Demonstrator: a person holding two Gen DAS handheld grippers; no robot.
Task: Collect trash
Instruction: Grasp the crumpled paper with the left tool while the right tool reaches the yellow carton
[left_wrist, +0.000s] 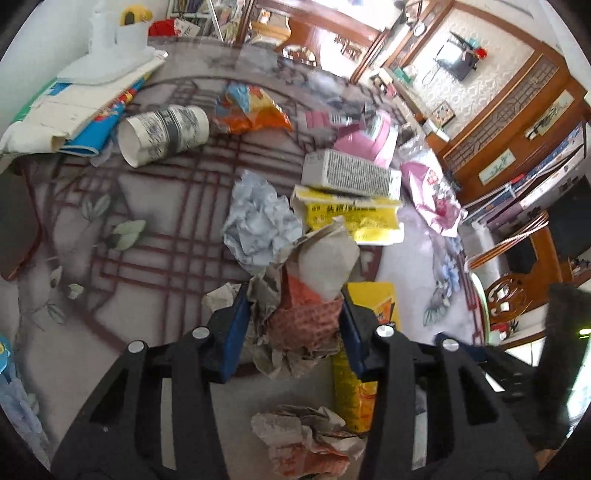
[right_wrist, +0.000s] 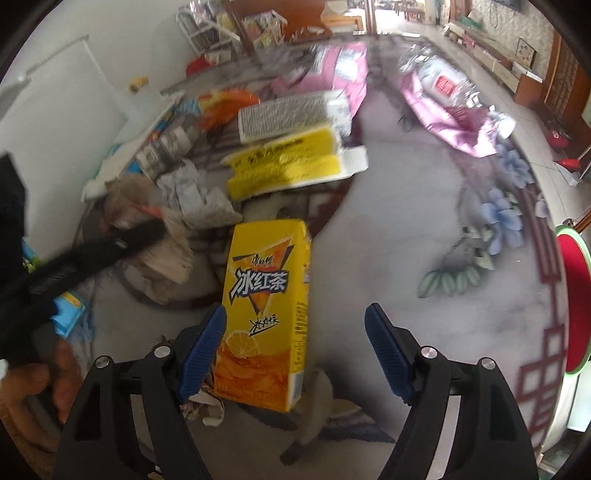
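Note:
My left gripper (left_wrist: 293, 314) is shut on a crumpled brown and orange paper wrapper (left_wrist: 306, 295) and holds it above the table. My right gripper (right_wrist: 295, 332) is open. A yellow iced-tea carton (right_wrist: 264, 310) stands between its fingers, close to the left pad (right_wrist: 201, 350); whether it touches is unclear. The carton also shows in the left wrist view (left_wrist: 369, 332). A crumpled white paper ball (left_wrist: 258, 221), a yellow flattened box (left_wrist: 347, 214), a grey-printed box (left_wrist: 351, 173), a paper cup (left_wrist: 162, 133) on its side and an orange snack bag (left_wrist: 251, 110) lie on the table.
Pink foil bags (right_wrist: 443, 107) lie at the far right of the table. A stack of papers with a white tray (left_wrist: 92, 77) sits at the left. Another crumpled wrapper (left_wrist: 306, 439) lies under my left gripper. The table's edge (right_wrist: 554, 229) curves along the right.

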